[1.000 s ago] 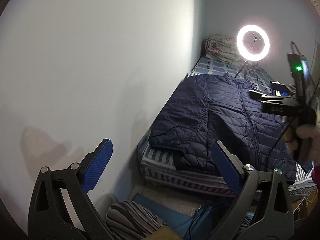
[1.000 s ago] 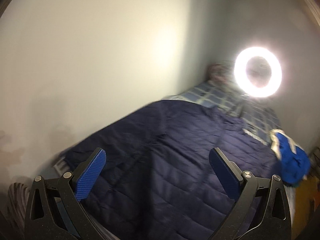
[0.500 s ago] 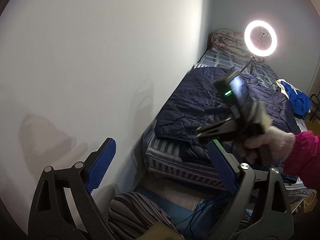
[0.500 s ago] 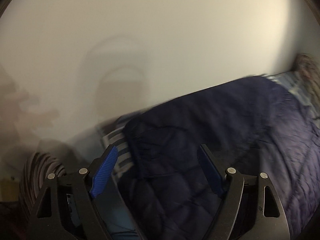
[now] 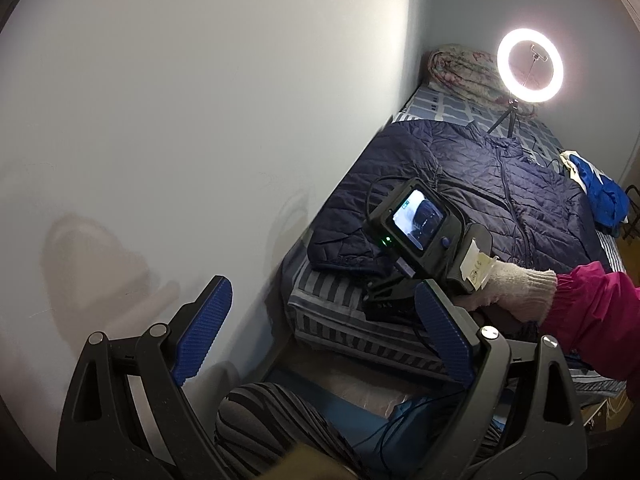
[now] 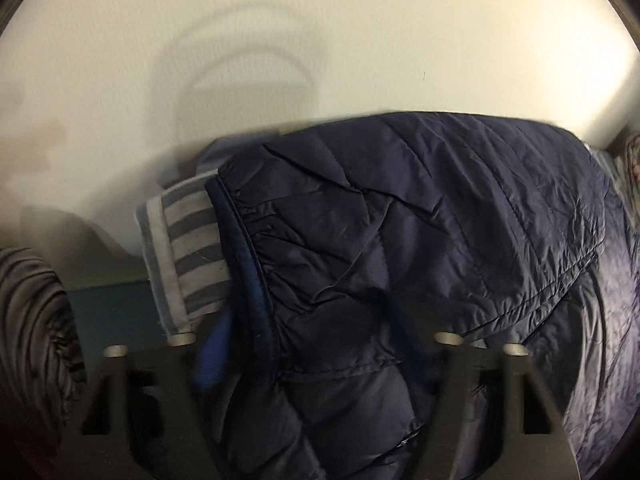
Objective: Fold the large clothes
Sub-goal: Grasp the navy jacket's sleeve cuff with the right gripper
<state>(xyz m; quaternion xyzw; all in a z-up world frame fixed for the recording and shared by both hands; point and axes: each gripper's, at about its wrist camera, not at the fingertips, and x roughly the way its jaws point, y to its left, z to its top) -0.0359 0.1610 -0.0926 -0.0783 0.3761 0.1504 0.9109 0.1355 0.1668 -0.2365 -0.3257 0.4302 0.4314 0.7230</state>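
Note:
A navy quilted jacket (image 5: 472, 200) lies spread on the bed, zip up, its near sleeve folded toward the wall side. My left gripper (image 5: 320, 332) is open and empty, held back from the bed's foot. My right gripper (image 5: 384, 300), held by a gloved hand, sits low at the jacket's near hem. In the right wrist view the jacket (image 6: 400, 260) fills the frame. The hem fabric lies between the spread jaws of the right gripper (image 6: 316, 344). Its fingertips are hidden under the cloth.
The bed has a striped sheet (image 5: 340, 312) and runs along the white wall (image 5: 200, 140). A lit ring light (image 5: 530, 65) on a tripod and a rolled blanket (image 5: 460, 70) stand at the far end. A blue garment (image 5: 604, 196) lies at the right edge. A striped bundle (image 5: 272, 420) sits below.
My right gripper has swung left and dropped down to the jacket's near hem, pushing its fingers into the fabric. My left gripper has stayed nearly still.

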